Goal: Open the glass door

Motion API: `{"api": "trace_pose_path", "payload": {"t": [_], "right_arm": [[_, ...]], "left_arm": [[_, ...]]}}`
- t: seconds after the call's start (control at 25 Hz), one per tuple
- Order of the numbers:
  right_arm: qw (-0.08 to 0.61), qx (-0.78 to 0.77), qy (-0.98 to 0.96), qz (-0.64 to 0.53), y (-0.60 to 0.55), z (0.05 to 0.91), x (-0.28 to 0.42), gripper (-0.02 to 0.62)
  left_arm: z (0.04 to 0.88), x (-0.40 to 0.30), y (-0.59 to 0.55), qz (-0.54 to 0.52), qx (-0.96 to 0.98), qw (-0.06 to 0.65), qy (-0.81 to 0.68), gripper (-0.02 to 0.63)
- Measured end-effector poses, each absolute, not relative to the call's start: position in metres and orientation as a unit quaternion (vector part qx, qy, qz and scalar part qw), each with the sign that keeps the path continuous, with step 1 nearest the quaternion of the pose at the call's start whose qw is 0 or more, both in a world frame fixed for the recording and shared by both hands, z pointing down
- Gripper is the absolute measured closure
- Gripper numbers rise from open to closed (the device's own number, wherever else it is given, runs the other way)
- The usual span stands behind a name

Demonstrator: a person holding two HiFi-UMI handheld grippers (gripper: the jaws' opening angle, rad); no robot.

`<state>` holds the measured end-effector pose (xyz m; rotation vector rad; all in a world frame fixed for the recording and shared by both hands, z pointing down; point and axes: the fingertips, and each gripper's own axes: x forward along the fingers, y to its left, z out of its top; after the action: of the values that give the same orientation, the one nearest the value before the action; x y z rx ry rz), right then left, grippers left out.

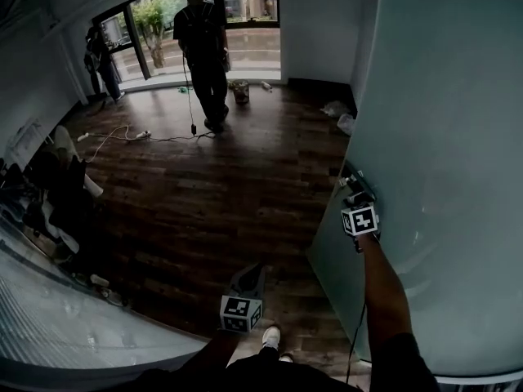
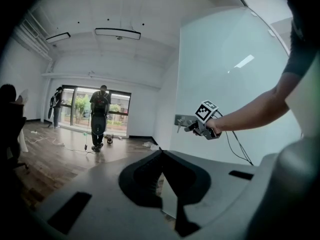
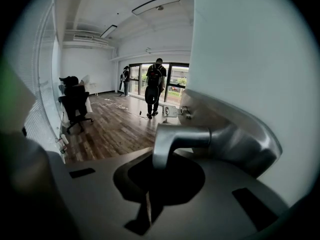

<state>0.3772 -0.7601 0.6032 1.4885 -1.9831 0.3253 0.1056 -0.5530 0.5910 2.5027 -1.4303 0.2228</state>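
The frosted glass door [image 1: 441, 137] fills the right side of the head view and stands swung into the room. Its metal lever handle [image 3: 182, 136] sticks out from a steel plate. My right gripper [image 1: 354, 193] is at that handle, jaws shut; in the right gripper view [image 3: 159, 160] the lever's end drops across its closed fingertips and nothing shows between the fingers. From the left gripper view the right gripper [image 2: 194, 128] sits against the handle plate [image 2: 181, 119]. My left gripper [image 1: 255, 272] hangs low in the doorway, shut and empty [image 2: 160, 153], away from the door.
A person [image 1: 204, 47] stands on the wood floor near the far windows, and another person [image 1: 98, 55] is at the left window. A cable [image 1: 139, 135] trails across the floor. Office chairs [image 1: 57, 186] line the left side beside a glass wall [image 1: 49, 325]. Bags [image 1: 339, 113] lie by the door's far edge.
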Motion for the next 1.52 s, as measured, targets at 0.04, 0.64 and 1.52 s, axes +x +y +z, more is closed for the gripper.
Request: {"api": "trace_pose_path", "payload": {"t": [0.04,0.64,1.52], "right_arm": [[0.317,0.570,-0.748,0.125,-0.769,0.603,0.389,0.580],[0.373,0.597,-0.683,0.195,-0.829,0.605,0.530,0.578],[0.112,0.723,-0.681,-0.025,-0.577,0.484,0.463,0.316]], "left_arm": [[0.594,0.108,-0.560,0.077,0.861,0.125,-0.488,0.600],[0.598,0.128,-0.628,0.093,0.873,0.124,-0.463,0.600],[0.572,0.167,-0.551,0.077,0.877,0.102,-0.463,0.600]]}}
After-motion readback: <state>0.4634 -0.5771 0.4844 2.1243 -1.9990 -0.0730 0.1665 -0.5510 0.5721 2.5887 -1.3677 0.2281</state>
